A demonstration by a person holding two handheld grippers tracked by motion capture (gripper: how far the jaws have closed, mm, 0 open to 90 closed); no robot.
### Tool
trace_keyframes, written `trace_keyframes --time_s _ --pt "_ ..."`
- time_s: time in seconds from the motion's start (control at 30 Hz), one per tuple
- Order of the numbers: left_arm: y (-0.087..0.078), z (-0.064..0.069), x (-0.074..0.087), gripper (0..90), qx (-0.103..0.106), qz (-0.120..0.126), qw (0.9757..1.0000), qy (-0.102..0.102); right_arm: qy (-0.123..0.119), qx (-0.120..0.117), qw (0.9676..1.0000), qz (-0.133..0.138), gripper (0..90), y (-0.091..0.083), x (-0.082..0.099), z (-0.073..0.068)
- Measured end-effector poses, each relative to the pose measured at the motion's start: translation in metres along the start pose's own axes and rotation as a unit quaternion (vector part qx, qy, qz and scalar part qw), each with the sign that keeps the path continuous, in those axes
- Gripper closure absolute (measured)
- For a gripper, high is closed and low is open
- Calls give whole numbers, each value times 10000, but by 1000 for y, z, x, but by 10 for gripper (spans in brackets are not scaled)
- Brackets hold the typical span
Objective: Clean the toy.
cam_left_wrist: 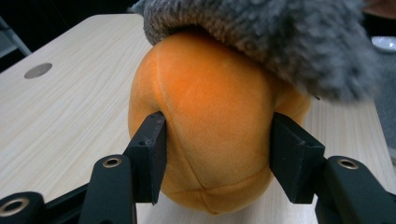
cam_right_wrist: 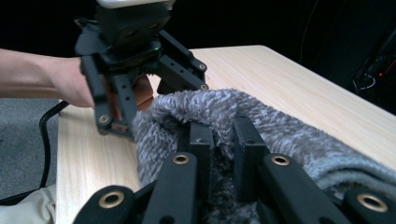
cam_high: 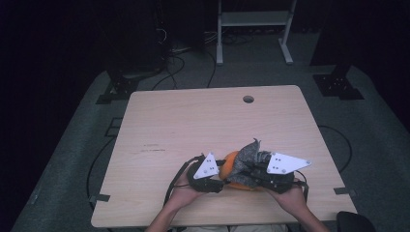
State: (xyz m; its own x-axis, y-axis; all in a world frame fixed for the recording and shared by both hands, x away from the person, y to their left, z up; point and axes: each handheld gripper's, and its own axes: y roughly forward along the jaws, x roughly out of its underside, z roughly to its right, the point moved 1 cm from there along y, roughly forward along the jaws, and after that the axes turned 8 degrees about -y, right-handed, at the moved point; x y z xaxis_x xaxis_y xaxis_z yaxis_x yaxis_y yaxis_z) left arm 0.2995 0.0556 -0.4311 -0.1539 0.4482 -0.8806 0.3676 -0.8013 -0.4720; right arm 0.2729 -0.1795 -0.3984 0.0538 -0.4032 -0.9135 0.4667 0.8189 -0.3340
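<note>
An orange plush ball (cam_left_wrist: 210,116) rests on the wooden table (cam_high: 193,125) near its front edge. A grey fuzzy knit cover (cam_left_wrist: 280,42) lies over the top of the ball. My left gripper (cam_left_wrist: 217,135) is shut on the orange ball, one pad pressed into each side. In the high view the left gripper (cam_high: 220,180) comes in from the left of the orange ball (cam_high: 230,162). My right gripper (cam_right_wrist: 224,135) is shut on a fold of the grey cover (cam_right_wrist: 289,135). From above, the right gripper (cam_high: 246,170) sits at the right of the grey cover (cam_high: 249,155).
The table has a round cable hole (cam_high: 248,99) at its far side. Bare wood spreads to the left and back of the ball. A white metal stand (cam_high: 254,19) and cables lie on the dark floor beyond the table.
</note>
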Motion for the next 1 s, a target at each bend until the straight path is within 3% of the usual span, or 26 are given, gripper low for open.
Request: trace_keyframes --time_s 0.07,0.13,0.17,0.2,0.23,0.3,0.33,0.4,0.5,0.53,0.57,0.63,0.67,0.7,0.73,0.77,0.8,0.93,1.0 --pt "1 -7 3 321 7 23 9992 -388 75 76 9999 -21 800 -5 5 4" --pt "5 -15 5 154 36 -129 9951 -980 223 188 9995 -70 801 -11 12 9" --pt "7 -17 6 131 174 -193 9934 -1113 259 202 9994 -67 801 -13 14 11" --pt "8 -17 6 161 303 -178 9932 -1112 285 214 9993 -75 801 -15 14 10" --pt "9 -15 7 240 302 -164 9945 -988 241 194 9995 -80 800 -14 13 8" --pt "7 -7 5 357 140 -206 9987 -445 141 113 9998 -96 800 -9 9 1" --pt "6 -3 4 419 118 -196 9995 -212 71 65 9999 -117 800 -5 6 -3" --pt "5 -2 5 466 120 -195 9997 -107 18 -21 10000 -92 800 1 3 -6" --pt "0 -10 7 431 206 -87 9984 -520 107 49 9999 -49 801 -3 3 1" --pt "1 -12 7 364 228 -87 9976 -645 211 142 9997 -51 801 -7 5 6" --pt "2 -15 7 301 293 -32 9957 -878 284 191 9994 -64 801 -9 7 9" --pt "5 -19 6 190 521 57 9895 -1349 400 228 9989 -93 801 -12 10 13" --pt "7 -20 5 188 600 59 9878 -1436 433 163 9989 -94 801 -10 9 12" --pt "8 -19 4 193 555 45 9882 -1428 434 59 9990 -100 801 -7 8 8" --pt "8 -16 4 281 465 48 9911 -1249 383 -5 9992 -135 801 -2 5 4" --pt "6 -11 4 344 267 36 9954 -918 285 -45 9994 -176 801 4 3 0" --pt "5 -9 4 411 196 9 9969 -768 221 -90 9996 -181 801 9 -1 -3" --pt "-8 -11 3 472 -64 126 9988 -473 254 -4 9995 -184 802 10 -3 5" --pt "-12 -12 3 467 -140 130 9990 -404 213 181 9992 -289 803 4 1 10"
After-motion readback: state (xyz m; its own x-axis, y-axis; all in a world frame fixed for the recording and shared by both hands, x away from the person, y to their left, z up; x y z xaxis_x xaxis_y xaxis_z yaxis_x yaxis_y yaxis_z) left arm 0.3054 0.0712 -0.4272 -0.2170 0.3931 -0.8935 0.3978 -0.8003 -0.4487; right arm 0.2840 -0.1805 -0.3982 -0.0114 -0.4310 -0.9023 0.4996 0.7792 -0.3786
